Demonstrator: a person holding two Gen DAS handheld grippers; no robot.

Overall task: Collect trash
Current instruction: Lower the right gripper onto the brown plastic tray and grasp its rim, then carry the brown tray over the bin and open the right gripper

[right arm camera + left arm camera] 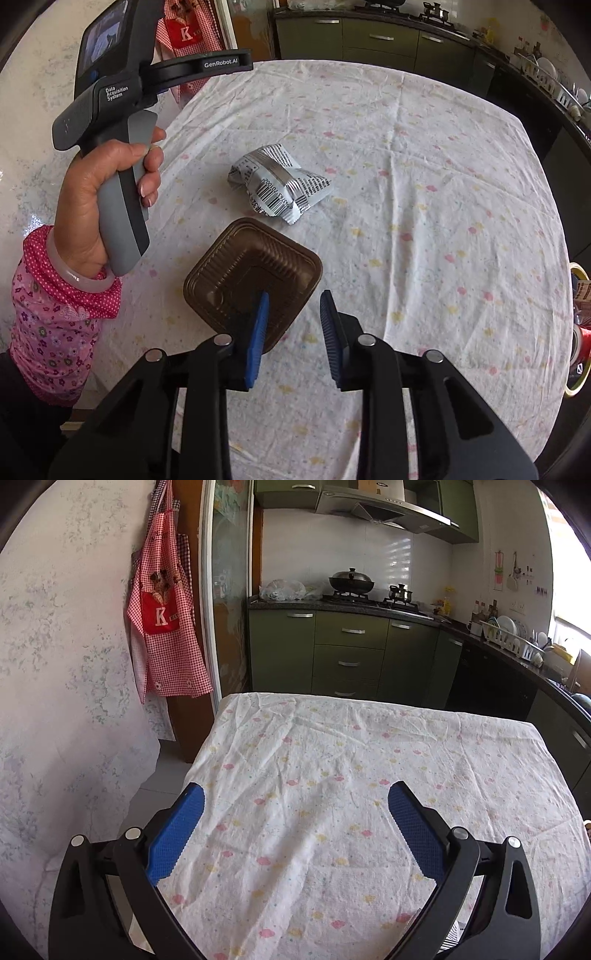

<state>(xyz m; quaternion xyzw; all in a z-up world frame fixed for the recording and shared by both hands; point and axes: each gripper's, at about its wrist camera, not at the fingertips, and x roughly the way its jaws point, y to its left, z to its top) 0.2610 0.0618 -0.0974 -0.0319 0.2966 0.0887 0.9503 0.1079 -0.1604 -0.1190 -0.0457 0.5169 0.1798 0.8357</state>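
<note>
My right gripper (293, 334) points steeply down at the cloth-covered table (424, 155), its blue pads (255, 343) a narrow gap apart with nothing pinched between them; the left-hand pad overlaps the near corner of a brown ribbed plastic tray (255, 269), though contact cannot be judged. Just beyond the tray, lying apart from it on the cloth, is a crumpled silver wrapper (280, 184) printed with a barcode. My left gripper (295, 801) hangs above bare cloth with its pads spread wide and empty, its grey handle held in my left hand (107, 206).
</note>
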